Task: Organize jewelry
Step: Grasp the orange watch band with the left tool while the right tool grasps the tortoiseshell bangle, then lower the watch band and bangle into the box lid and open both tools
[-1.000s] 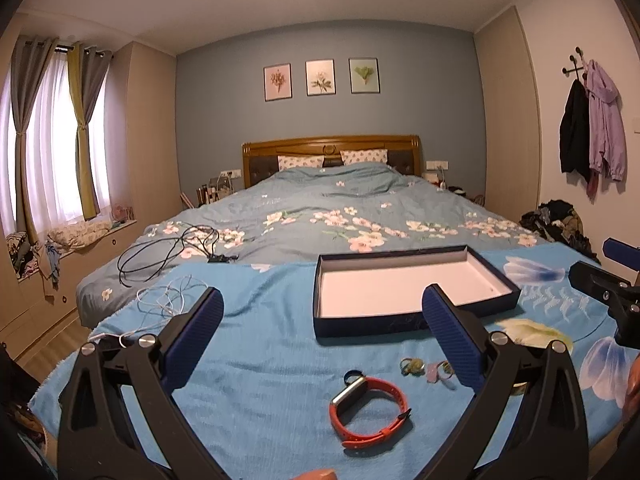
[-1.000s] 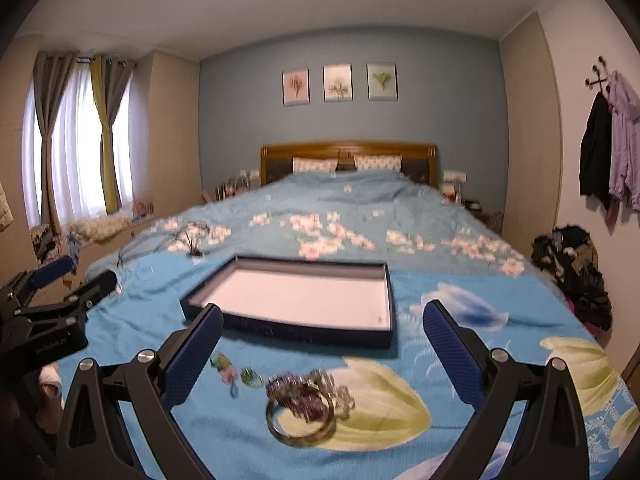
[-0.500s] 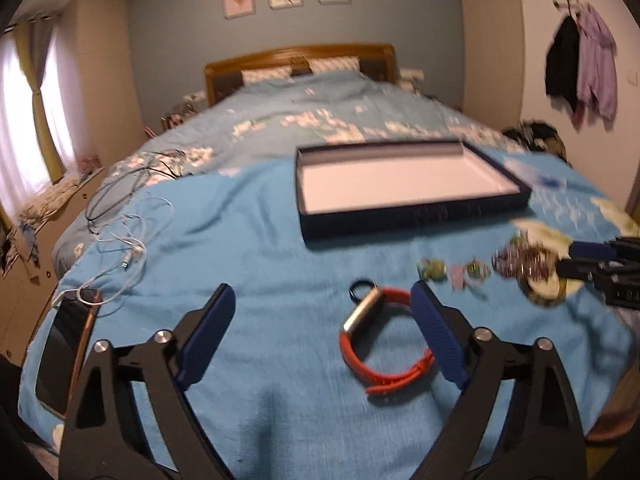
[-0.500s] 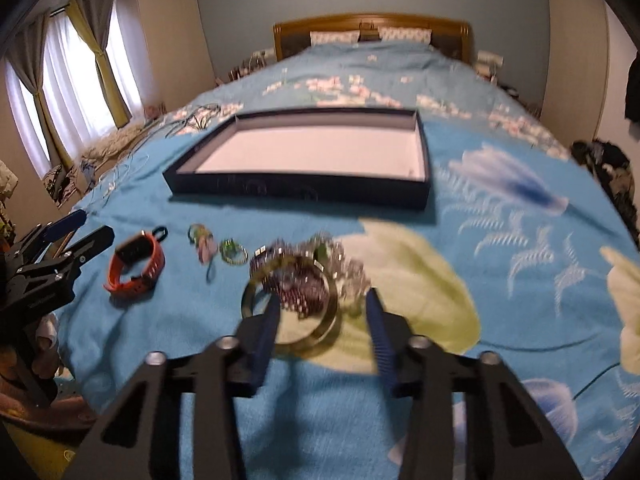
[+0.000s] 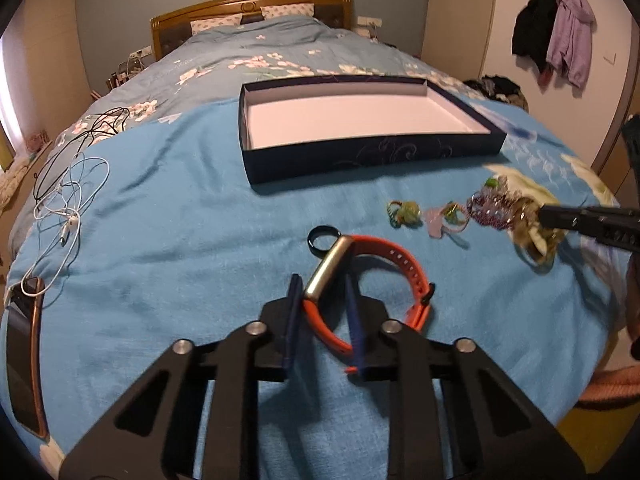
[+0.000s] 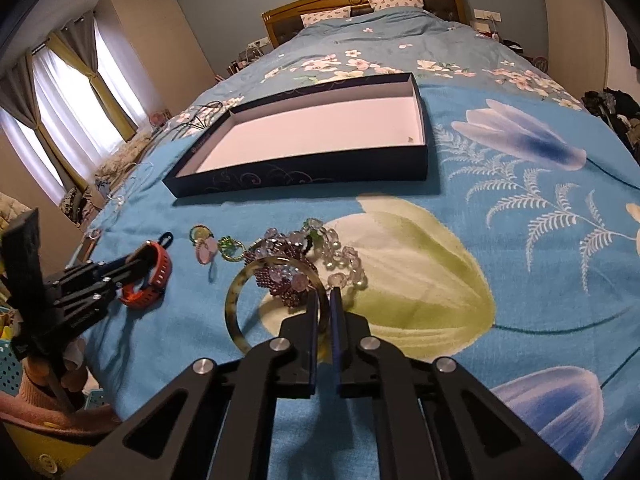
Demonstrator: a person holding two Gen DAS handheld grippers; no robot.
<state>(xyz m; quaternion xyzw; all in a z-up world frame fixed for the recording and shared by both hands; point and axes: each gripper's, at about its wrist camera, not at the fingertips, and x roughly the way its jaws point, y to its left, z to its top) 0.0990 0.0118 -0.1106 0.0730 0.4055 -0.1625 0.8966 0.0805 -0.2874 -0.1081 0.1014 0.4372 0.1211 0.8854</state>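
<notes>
On a bed spread with a blue floral blanket point(image 6: 500, 216), I work two handheld grippers at once, each at its first piece of jewelry. My left gripper point(image 5: 322, 300) is closing its jaws around the orange wristband point(image 5: 384, 264), the pads flanking the strap just below its metal capsule; I cannot tell if they press it yet. My right gripper point(image 6: 325, 312) is pinched narrow on the near rim of the tortoiseshell bangle point(image 6: 236, 304), which lies on the blanket around a heap of purple beads point(image 6: 280, 280) and beside a clear bead strand point(image 6: 344, 264).

The step in hand, as I judge it, is securing both pieces before lifting them to the empty dark box point(image 5: 360, 156), which sits well beyond them toward the headboard. To do it well I should let the left pads settle square on the strap, not the slick capsule, and lift the bangle slowly and straight up so the beads inside its ring fall clear instead of trailing along.

The box walls stand low but upright, so each piece must rise above the near wall before crossing it. Open blanket lies between jewelry and box. Small rings point(image 6: 200, 234) and a pink charm point(image 6: 206, 252) rest between the two grippers, near enough to be swept aside. Earphone cables point(image 5: 68, 200) and a phone point(image 5: 24, 360) lie well off to the left, out of the path.
</notes>
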